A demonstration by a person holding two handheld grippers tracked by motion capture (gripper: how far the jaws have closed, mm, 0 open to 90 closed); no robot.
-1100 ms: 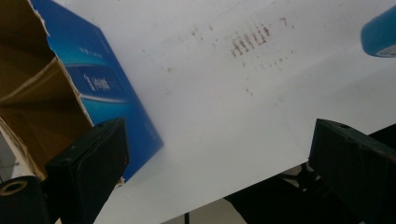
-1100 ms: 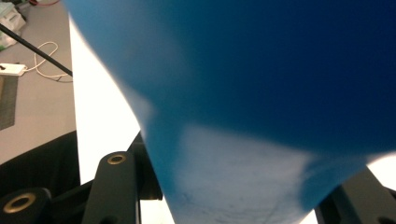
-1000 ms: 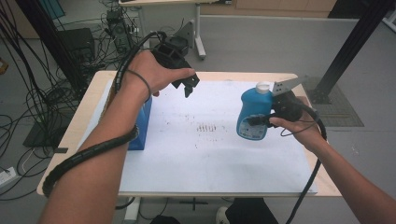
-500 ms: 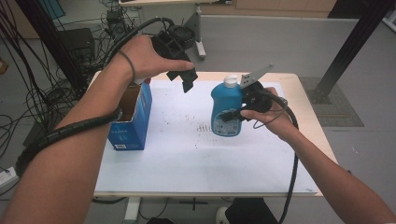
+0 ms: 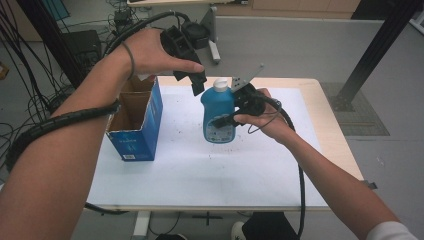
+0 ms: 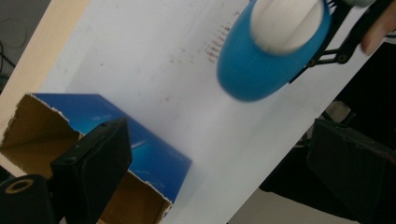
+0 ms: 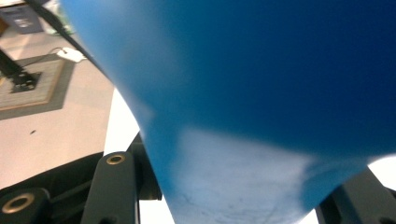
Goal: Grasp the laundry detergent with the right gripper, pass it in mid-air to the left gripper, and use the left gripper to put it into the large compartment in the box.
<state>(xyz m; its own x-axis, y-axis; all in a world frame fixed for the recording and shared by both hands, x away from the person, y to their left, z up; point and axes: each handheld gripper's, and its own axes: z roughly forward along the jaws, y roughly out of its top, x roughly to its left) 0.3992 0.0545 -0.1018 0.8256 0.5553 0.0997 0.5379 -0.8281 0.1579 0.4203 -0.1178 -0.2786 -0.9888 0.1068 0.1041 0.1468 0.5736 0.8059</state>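
A blue bottle (image 5: pixel 218 116) with a white cap (image 5: pixel 220 84) is held upright above the middle of the white table. My right gripper (image 5: pixel 235 112) is shut on its body from the right side; in the right gripper view the blue bottle (image 7: pixel 261 93) sits pressed between the jaws. My left gripper (image 5: pixel 198 82) hangs open just up and left of the cap, jaws pointing down. From the left gripper view the bottle (image 6: pixel 271 51) with its cap (image 6: pixel 287 23) lies ahead, between the wide-apart jaws.
An open blue cardboard box (image 5: pixel 135 120) stands on the table's left part, its flaps up; the box (image 6: pixel 107 154) is also below the left gripper. The white table top (image 5: pixel 200 170) has small dark specks. Cables and black posts surround the table.
The right gripper carried the bottle leftward to the table's middle. The left gripper moved right toward the cap. The blue box now stands uncovered with its opening visible.
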